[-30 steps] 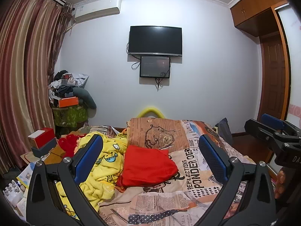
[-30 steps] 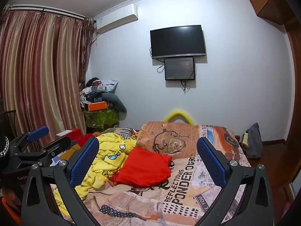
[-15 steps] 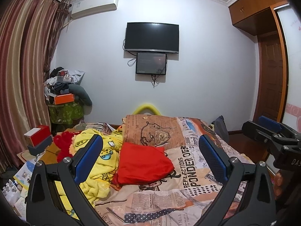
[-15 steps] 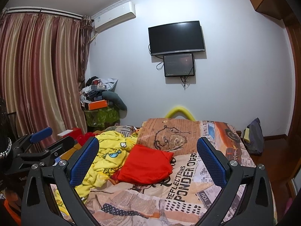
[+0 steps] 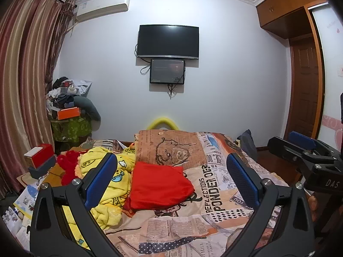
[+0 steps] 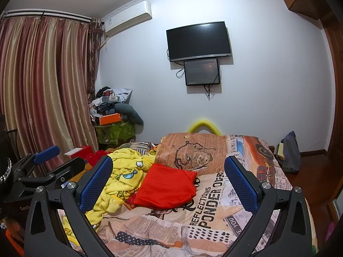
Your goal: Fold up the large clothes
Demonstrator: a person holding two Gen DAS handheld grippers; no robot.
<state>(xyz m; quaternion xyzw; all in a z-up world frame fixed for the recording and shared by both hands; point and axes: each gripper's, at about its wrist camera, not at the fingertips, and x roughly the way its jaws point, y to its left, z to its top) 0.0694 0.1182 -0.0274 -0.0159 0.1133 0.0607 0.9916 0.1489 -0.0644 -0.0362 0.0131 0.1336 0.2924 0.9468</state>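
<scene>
left gripper (image 5: 171, 180) wide, right gripper (image 6: 168, 180) wide — both empty, red garment (image 5: 159, 186) on bed (image 5: 214, 192)

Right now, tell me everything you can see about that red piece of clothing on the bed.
The red garment is plain bright red cloth, with no print visible, lying in a loose, roughly squared heap that looks partly folded. It rests on the newspaper-print bedcover, its left edge against the crumpled yellow cartoon-print garment. Neither gripper touches it; both hang open above the near end of the bed.
</scene>
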